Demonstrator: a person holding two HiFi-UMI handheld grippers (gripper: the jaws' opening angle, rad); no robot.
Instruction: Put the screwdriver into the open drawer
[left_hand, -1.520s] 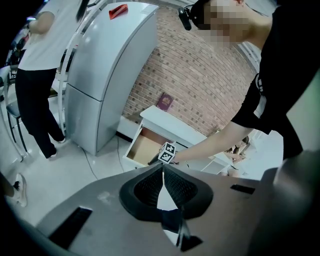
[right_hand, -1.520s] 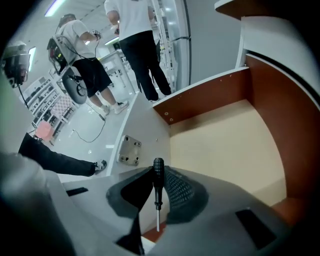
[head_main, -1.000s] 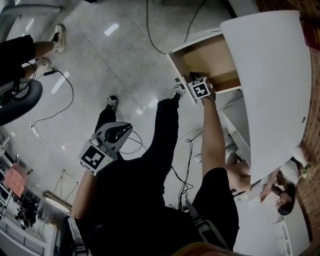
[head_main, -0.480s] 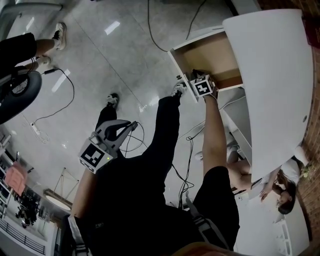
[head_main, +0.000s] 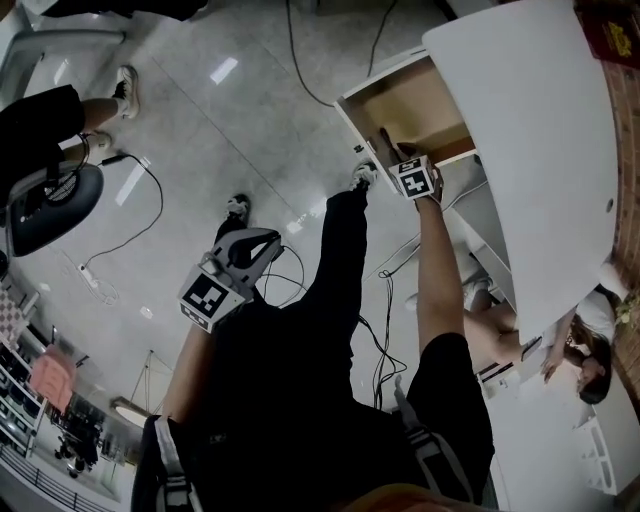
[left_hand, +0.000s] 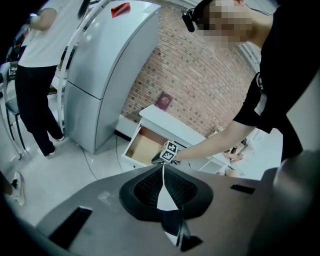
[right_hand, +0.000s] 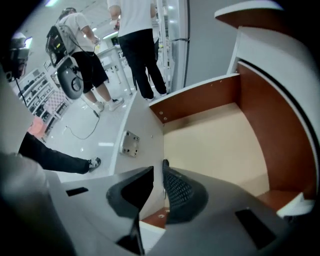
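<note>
My left gripper (left_hand: 162, 169) hung shut and empty at 8 o'clock in the head view, out of the job. My right gripper (right_hand: 158, 168) sat at 1 o'clock over the near corner of the open drawer (right_hand: 200, 102), jaws a narrow gap apart with only the white side wall (right_hand: 144, 132) showing through. I could not find the screwdriver, neither between the jaws nor on the bare drawer bottom; I judged it hidden beneath the gripper. So close to that wall, a screwdriver clinging to a pad could tip out onto the floor (head_main: 200, 120), or I could knock it lifting away.
</note>
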